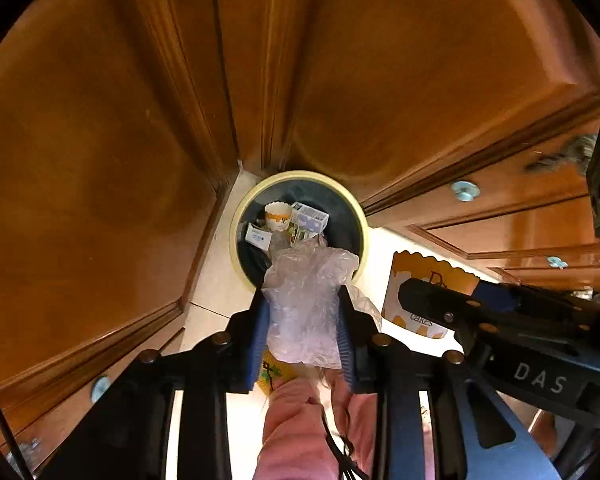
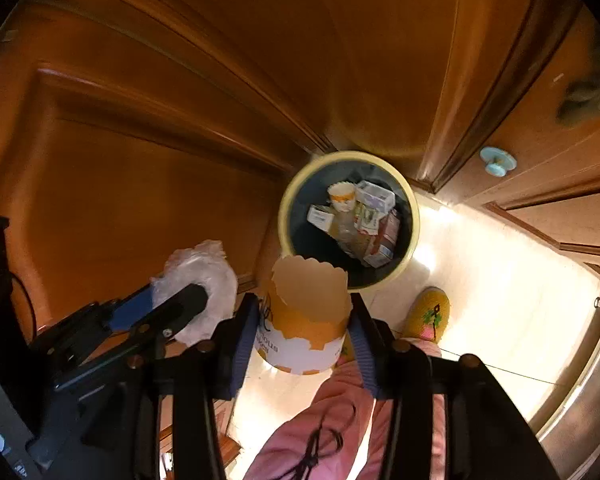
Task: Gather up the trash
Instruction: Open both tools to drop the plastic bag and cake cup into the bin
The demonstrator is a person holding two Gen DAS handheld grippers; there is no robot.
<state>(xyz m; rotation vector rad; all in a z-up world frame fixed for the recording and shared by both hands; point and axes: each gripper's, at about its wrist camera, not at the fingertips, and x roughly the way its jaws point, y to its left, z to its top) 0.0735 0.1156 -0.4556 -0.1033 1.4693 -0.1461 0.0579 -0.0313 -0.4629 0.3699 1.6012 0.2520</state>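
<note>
Left gripper (image 1: 303,320): clamped on a crumpled clear plastic bag (image 1: 305,300), which bulges out above and past the blue finger pads (image 1: 260,336); from the right wrist view the same gripper (image 2: 180,304) shows at the left with the bag (image 2: 204,276) bunched at its tip.
Right gripper (image 2: 303,320): closed around an orange-and-white paper cake cup (image 2: 303,320) with a scalloped rim, its open mouth facing forward; in the left wrist view the cup (image 1: 423,296) sits to the right, pinched by the black finger (image 1: 431,292).
Trash bin (image 2: 288,216): round, cream rim, dark inside, on the pale floor (image 2: 479,264) in the corner where the cabinet faces meet; both held items hang above it, near its closer rim.
Bin contents: a second small scalloped cup (image 2: 341,196), several small cartons (image 2: 375,196) and other wrappers, piled loosely.
Surroundings: wooden cabinet doors (image 1: 100,160) with pale blue knobs (image 2: 495,162); a yellow slipper (image 2: 427,312) and pink trousers (image 2: 339,420) below the grippers.
</note>
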